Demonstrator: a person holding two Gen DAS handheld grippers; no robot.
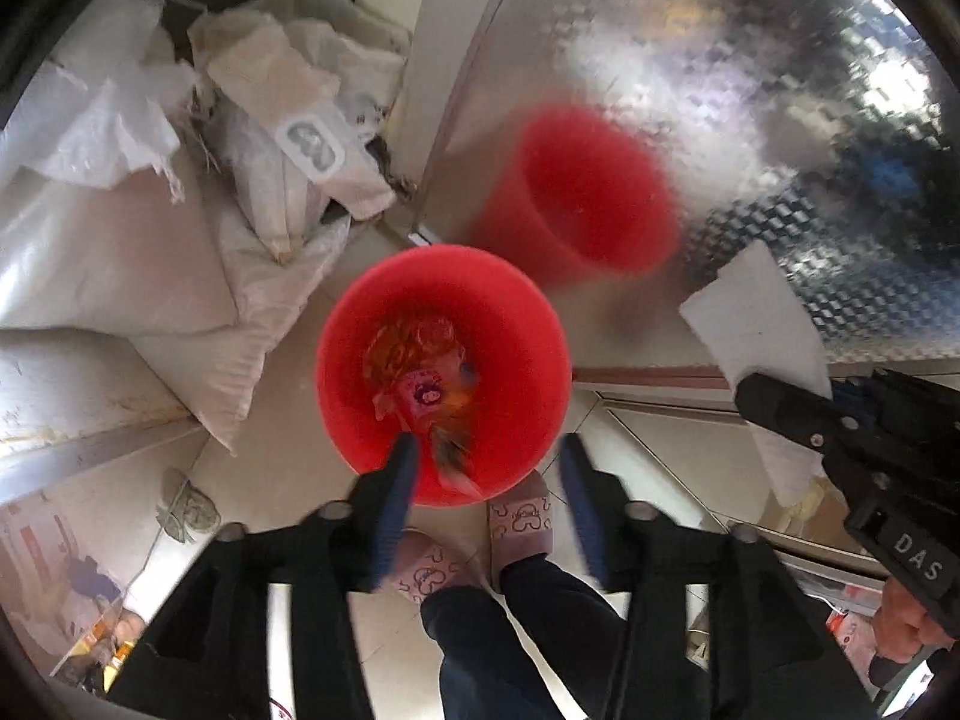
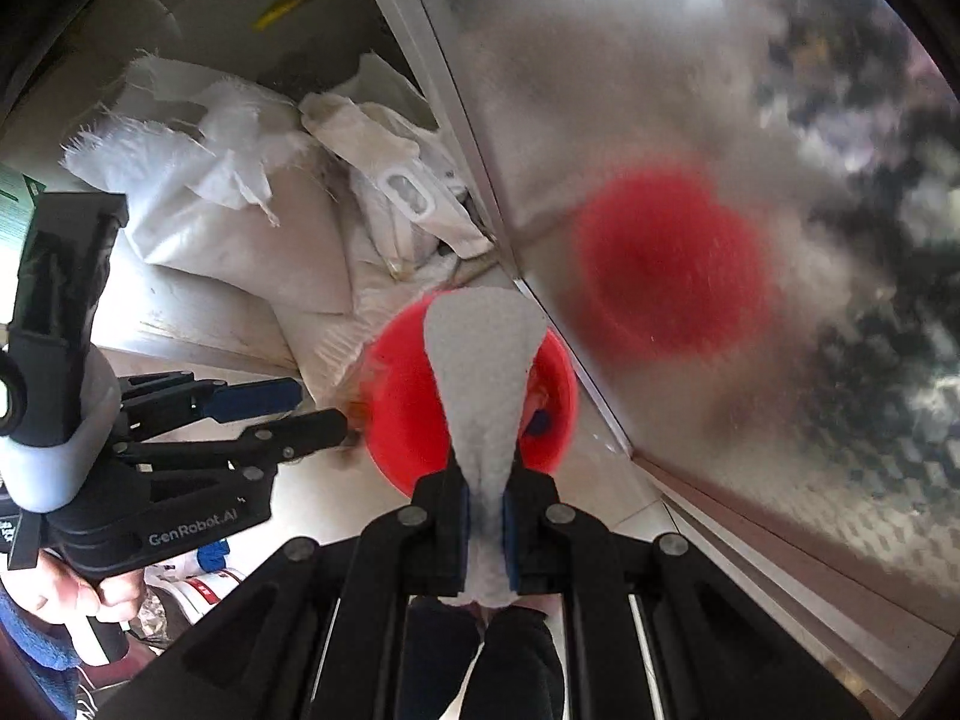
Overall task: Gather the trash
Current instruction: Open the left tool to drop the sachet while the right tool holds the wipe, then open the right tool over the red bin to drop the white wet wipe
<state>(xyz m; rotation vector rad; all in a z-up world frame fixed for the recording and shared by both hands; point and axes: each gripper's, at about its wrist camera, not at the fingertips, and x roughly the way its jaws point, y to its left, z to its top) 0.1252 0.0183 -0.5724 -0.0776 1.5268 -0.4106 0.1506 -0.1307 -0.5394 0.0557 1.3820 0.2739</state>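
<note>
A red bin (image 1: pixel 528 360) stands on the floor right under my left gripper (image 1: pixel 489 468), with several coloured wrappers (image 1: pixel 414 372) at its bottom. The left jaws stand open; a blurred dark and orange scrap (image 1: pixel 451 459) hangs beside the left finger over the bin, with no pad pressing it. My right gripper (image 2: pixel 485 510) is shut on a white tissue (image 2: pixel 480 372) that sticks out over the bin (image 2: pixel 396 426). In the left wrist view the right gripper (image 1: pixel 786 387) and its tissue (image 1: pixel 756 324) are at the right. The left gripper (image 2: pixel 324 408) shows at the left of the right wrist view.
White woven sacks (image 1: pixel 150 252) are piled left of the bin. A textured shiny metal panel (image 1: pixel 750 90) rises behind it and mirrors the bin in red. The person's feet in pink slippers (image 1: pixel 522 522) stand close in front of the bin. A shoe (image 1: pixel 186 510) lies at lower left.
</note>
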